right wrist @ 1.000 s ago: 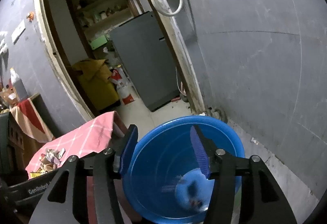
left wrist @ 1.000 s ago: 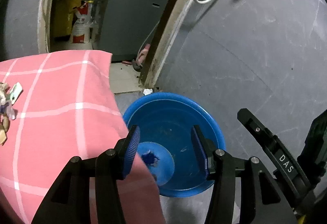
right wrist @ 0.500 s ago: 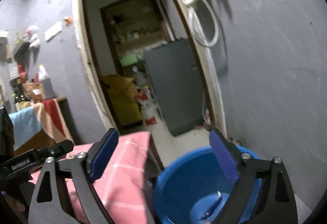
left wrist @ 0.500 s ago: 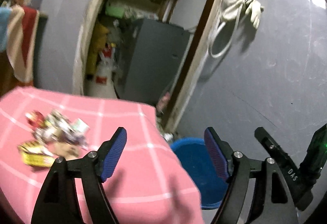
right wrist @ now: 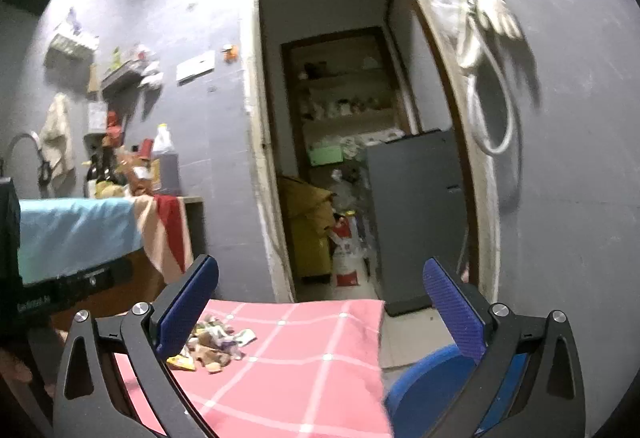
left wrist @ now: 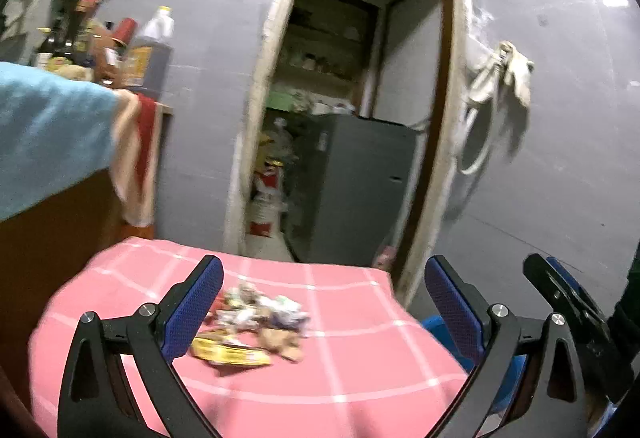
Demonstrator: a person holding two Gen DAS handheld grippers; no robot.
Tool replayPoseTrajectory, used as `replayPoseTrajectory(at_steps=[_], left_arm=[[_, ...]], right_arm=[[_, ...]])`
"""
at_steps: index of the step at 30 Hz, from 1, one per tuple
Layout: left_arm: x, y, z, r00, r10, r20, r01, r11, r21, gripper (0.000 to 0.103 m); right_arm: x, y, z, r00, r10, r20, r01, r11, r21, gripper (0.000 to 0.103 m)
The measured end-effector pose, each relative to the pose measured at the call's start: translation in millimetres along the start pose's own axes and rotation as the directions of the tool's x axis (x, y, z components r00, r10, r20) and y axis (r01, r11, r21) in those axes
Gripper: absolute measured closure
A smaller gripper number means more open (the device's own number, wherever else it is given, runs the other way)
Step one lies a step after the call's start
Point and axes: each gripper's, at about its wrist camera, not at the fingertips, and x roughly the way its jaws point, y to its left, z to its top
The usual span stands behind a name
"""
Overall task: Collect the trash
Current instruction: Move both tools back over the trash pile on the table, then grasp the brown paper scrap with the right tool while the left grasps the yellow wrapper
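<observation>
A pile of crumpled wrappers and scraps (left wrist: 256,322) lies on a table with a pink checked cloth (left wrist: 352,370). It also shows in the right wrist view (right wrist: 212,342). My left gripper (left wrist: 324,306) is open and empty, above the table's near side, facing the pile. My right gripper (right wrist: 320,310) is open and empty, above the table's right end. A blue plastic basin (right wrist: 424,386) sits low to the right of the table; its rim also shows in the left wrist view (left wrist: 434,322).
A doorway (right wrist: 344,158) behind the table leads to a store room with a grey fridge (right wrist: 416,214). A counter with a blue cloth (right wrist: 76,230) and bottles stands at the left. A white hose (right wrist: 492,86) hangs on the grey wall.
Both grippers have risen and tilted up from over the basin and opened wider. The trash pile has come into the middle of the left wrist view.
</observation>
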Motion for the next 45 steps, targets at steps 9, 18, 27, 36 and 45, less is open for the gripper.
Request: replayPoseTrajectory(at_steps=[9,18,27,36,45], left_arm=[[-16,68,-4,0.995,0.100,0.002,-0.100,0.994,-0.049,0.004],[7,107,-24,0.975,0.125,-0.184,-0.146,0.984,-0.105,0.004],[38,118,-40,0.936,0.067,-0.346,-0.121,0.983,-0.136,0.008],[71,118,-54,0.877,-0.037,-0.479,-0.060,0.981,-0.186,0.037],[88,120,-58,0.844,-0.087,-0.530,-0.037,0.975,-0.220,0.049]], right_arm=[[25,50,-17,0.997,0.054,-0.053,-0.060,0.991,-0.123,0.000],[77,78,-39,0.962,0.124,-0.242,-0.163,0.976,-0.145,0.000],[127,80,-57,0.871,0.187,-0.455,-0.225,0.974,-0.031,0.020],[147,89,-75,0.787,0.210,-0.580,-0.279,0.960,-0.031,0.043],[163,97,-89,0.700,0.228,-0.677,-0.328,0.945,-0.020,0.058]])
